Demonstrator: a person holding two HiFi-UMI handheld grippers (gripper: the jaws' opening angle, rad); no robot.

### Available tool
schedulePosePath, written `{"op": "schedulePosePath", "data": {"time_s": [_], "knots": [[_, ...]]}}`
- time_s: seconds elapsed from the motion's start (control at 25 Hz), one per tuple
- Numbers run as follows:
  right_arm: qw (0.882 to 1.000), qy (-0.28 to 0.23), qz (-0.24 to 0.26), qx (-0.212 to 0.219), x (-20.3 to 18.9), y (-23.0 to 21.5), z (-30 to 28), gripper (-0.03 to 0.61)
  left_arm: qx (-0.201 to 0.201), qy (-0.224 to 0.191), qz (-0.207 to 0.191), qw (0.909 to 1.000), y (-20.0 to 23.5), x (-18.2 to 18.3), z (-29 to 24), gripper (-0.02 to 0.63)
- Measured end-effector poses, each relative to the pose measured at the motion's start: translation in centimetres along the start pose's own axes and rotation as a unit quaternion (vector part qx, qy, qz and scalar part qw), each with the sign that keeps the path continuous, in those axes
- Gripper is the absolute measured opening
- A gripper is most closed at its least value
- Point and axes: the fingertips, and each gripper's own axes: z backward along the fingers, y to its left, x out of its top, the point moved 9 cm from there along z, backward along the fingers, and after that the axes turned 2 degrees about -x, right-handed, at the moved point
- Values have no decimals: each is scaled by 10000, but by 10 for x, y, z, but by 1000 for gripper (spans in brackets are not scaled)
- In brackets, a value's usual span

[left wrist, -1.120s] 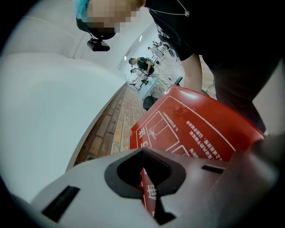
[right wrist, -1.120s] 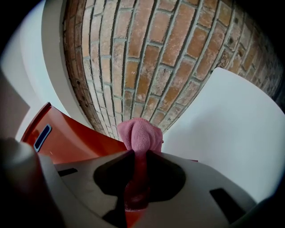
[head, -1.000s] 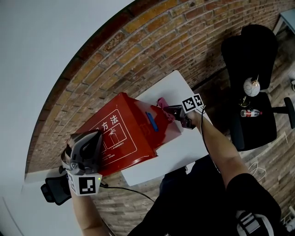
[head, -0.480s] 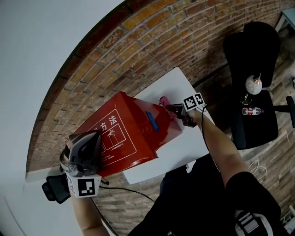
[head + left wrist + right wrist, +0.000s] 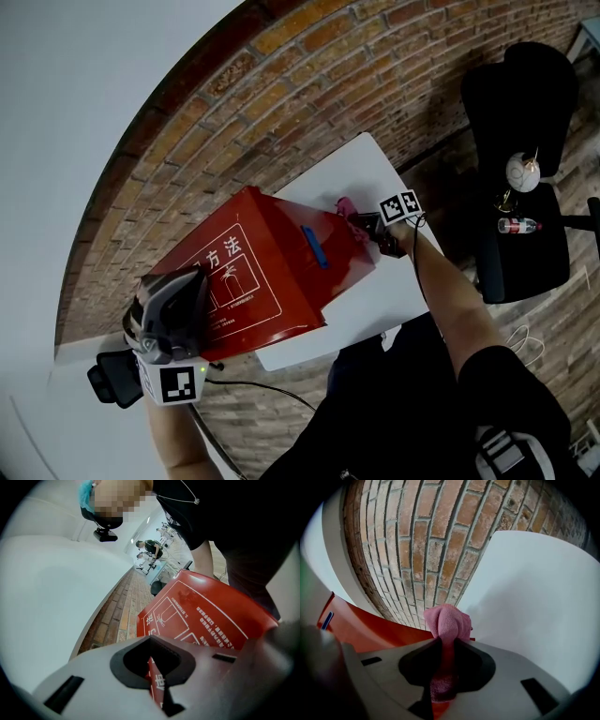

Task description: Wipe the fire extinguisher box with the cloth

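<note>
Head view: shows the red fire extinguisher box (image 5: 272, 272) lying on a white table (image 5: 375, 300) beside a brick wall (image 5: 309, 84). Puts the left gripper (image 5: 190, 278) at the box's near-left end and the right gripper (image 5: 361, 225) at its far-right end, with a pink cloth (image 5: 345, 206) at the tips. Off to the right, takes in a black chair (image 5: 525, 112) carrying 1 bottle (image 5: 516, 226).

Left gripper view (image 5: 157, 686): finds the 2 jaws closed together, with the box's white-printed red panel (image 5: 206, 616) right ahead.

Right gripper view (image 5: 443, 667): finds the jaws clamped narrow on the pink cloth (image 5: 447, 625), bunched against the box's red edge (image 5: 370, 625), with the white table (image 5: 534, 597) and brick wall (image 5: 431, 550) beyond.
</note>
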Motion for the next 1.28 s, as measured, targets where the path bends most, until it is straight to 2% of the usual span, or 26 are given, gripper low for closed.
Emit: {"op": "schedulePosePath", "data": {"time_s": [0.68,1.28], "knots": [[9982,-8,-367,-476,-14,-33,-6,87,-8,-3,19,10000,2,2,-2,28],[9978,-134,-564,-332,-40,-37,5,87,-2,26,27,10000,2,2,-2,28]]}}
